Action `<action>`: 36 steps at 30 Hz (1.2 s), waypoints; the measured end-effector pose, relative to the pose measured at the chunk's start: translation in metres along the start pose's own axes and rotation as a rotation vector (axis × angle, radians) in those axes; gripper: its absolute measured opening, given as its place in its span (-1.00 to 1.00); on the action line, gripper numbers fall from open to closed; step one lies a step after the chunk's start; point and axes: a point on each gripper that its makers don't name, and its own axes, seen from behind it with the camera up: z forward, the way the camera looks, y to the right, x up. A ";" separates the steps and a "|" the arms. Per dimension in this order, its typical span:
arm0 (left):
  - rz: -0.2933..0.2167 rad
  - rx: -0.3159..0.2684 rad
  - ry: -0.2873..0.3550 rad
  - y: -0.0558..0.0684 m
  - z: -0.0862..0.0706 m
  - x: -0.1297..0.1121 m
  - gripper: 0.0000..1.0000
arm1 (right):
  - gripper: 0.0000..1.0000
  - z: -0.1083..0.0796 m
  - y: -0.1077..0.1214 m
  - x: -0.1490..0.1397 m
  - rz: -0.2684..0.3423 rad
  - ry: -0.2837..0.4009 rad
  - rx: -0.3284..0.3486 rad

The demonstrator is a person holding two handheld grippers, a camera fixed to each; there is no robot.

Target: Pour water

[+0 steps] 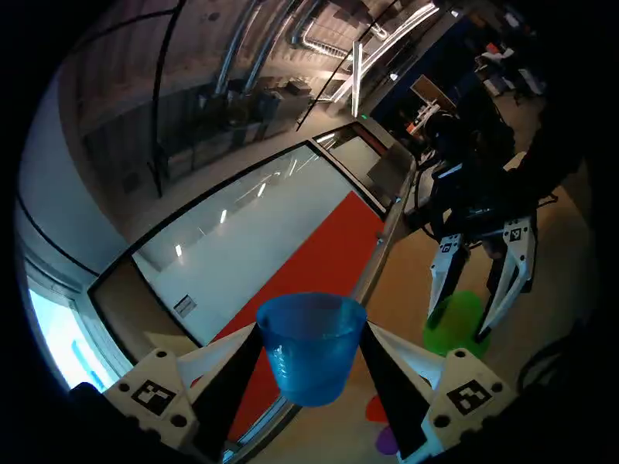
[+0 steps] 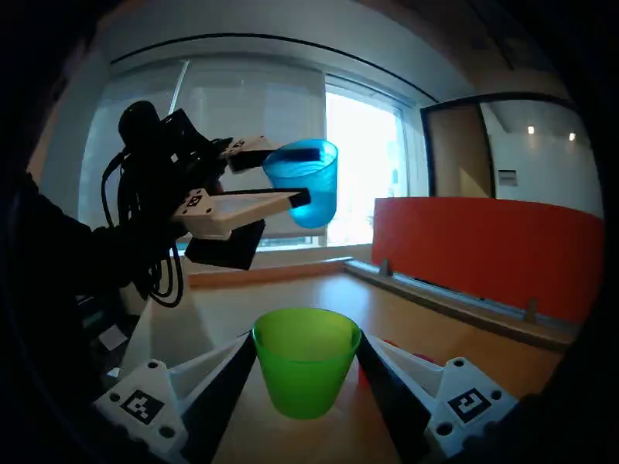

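Left gripper (image 1: pixel 311 334) clamped on blue cup (image 1: pixel 311 359), both fingers pressing its sides; cup raised, long axis near vertical with slight lean, mouth up. Right gripper (image 2: pixel 306 340) grasps green cup (image 2: pixel 306 375), upright, mouth up, low over table (image 2: pixel 433 317), below the blue cup.

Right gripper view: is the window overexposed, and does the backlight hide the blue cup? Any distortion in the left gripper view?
Right gripper view: window blown to white, yet the blue cup reads clearly at its edge; left gripper view: fisheye bends the ceiling pipes, edges dim.
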 end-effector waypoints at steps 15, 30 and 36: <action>0.109 -0.005 0.000 0.006 0.006 0.009 0.71 | 0.84 0.005 -0.009 0.000 -0.003 0.000 0.023; 0.212 -0.006 0.002 0.009 0.006 0.014 0.71 | 0.84 0.010 -0.014 -0.001 -0.012 -0.006 0.035; 0.245 0.000 0.003 0.008 0.005 0.017 0.70 | 0.84 0.012 -0.015 -0.001 -0.014 -0.006 0.037</action>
